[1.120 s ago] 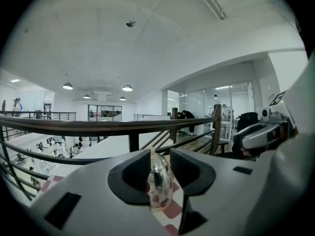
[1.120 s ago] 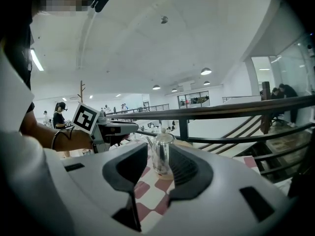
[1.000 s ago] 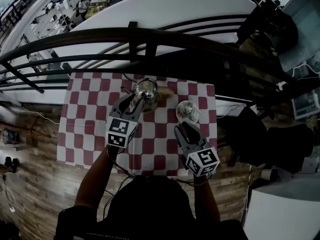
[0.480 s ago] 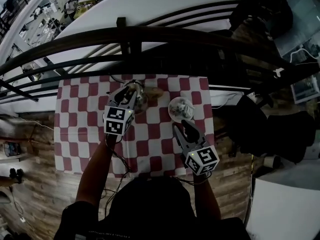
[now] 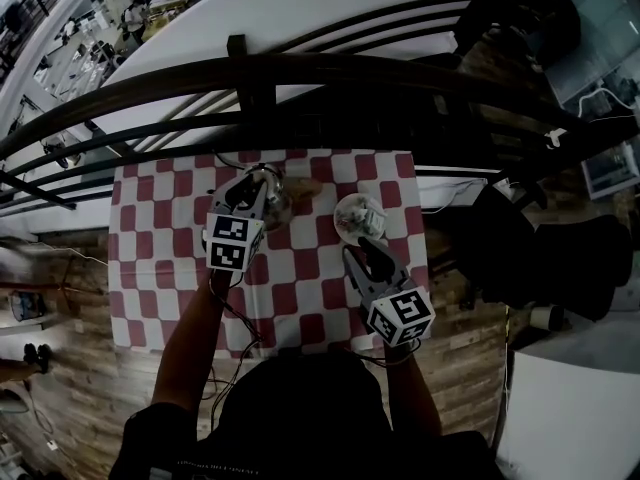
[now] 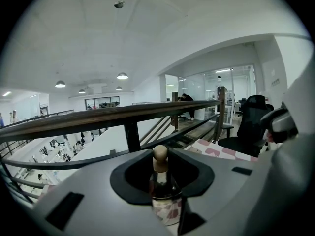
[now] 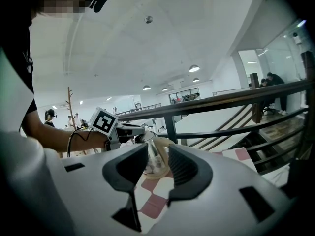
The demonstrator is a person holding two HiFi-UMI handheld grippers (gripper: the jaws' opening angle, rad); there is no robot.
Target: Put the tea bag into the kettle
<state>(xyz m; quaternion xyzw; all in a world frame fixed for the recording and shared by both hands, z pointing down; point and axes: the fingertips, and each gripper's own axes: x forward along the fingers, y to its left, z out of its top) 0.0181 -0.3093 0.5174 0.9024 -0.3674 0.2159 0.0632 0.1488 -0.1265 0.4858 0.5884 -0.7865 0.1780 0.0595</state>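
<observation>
You are on an upper gallery of an open-plan office. A dark railing [image 5: 300, 73] runs just past your checked-cloth table [image 5: 150, 258], and beyond it you look down on rows of desks [image 5: 85, 43] with people at them. To your right are a black office chair [image 6: 253, 119] and glass-walled rooms [image 6: 216, 85]. Round ceiling lamps [image 6: 122, 75] shine overhead, and a wood-plank floor [image 5: 60, 368] lies underfoot.

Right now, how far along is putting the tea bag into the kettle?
Done: nothing yet; the kettle has its lid on. In hand: the left tongs have just been closing around the lid knob, not pinching it yet. The right tongs stand open and empty before the glass bowl of what look like tea bags. Left: lift the lid, pick a tea bag, drop it in.
</observation>
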